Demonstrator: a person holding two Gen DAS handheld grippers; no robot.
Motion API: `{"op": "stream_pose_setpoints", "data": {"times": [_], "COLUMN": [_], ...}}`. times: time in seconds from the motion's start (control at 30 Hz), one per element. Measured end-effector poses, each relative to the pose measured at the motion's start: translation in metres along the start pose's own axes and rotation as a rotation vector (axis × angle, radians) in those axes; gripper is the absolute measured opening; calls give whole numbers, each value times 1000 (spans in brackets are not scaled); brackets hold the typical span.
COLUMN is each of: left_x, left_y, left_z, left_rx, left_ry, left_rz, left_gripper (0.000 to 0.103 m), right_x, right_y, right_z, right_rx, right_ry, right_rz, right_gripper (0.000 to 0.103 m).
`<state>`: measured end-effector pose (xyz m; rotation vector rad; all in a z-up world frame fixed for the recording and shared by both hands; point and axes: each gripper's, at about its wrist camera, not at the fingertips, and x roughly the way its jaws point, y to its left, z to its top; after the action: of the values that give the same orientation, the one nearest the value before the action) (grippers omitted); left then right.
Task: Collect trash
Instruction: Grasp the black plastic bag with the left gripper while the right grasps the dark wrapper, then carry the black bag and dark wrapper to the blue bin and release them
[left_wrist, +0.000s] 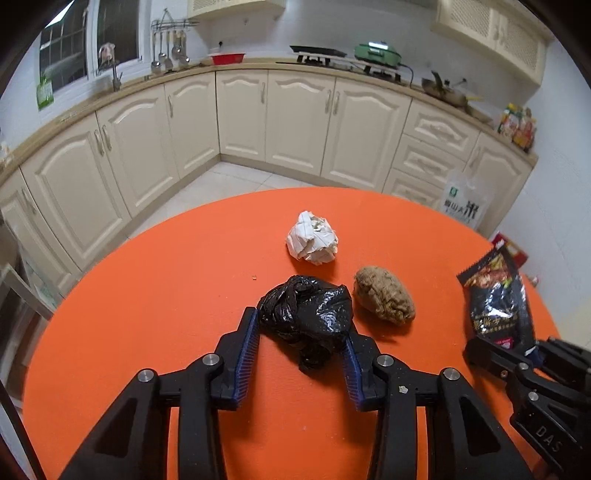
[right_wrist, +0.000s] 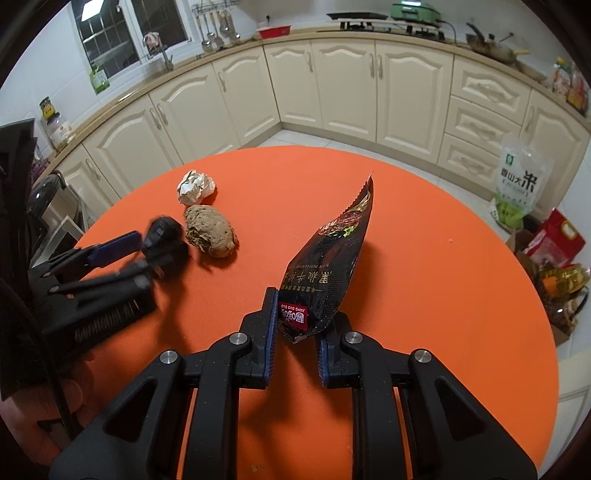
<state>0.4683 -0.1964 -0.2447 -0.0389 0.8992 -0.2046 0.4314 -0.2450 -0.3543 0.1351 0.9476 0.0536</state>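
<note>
Your left claw (left_wrist: 301, 343) brackets the black bag wad (left_wrist: 306, 314) at frame centre, pads touching its sides, gripping it off the orange surface (left_wrist: 166, 295). Your right claw (right_wrist: 295, 332) is clamped on the snack wrapper (right_wrist: 328, 266), lifting it upright for disposal.

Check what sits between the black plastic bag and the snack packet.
The brown lump lies between the black plastic bag and snack packet, clearest in the left wrist view.

Two close wrist views, shared table (left_wrist: 147, 295)
</note>
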Motion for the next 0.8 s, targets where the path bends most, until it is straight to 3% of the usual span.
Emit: {"op": "stream_pose_setpoints", "data": {"times": [0.33,0.8], "left_x": [-37,-174], "left_y": [17,0], "left_z": [-44,-128], "left_rx": [-38,-18], "left_ry": [-77,-257], "left_rz": [-31,-103], "left_gripper": [32,33], "right_x": [-27,-134], "right_y": [6,35], "right_z": [-18,-52], "right_rx": [14,-20], "right_ry": [-34,-190], "right_rz": [29,30], "right_gripper": [17,16]}}
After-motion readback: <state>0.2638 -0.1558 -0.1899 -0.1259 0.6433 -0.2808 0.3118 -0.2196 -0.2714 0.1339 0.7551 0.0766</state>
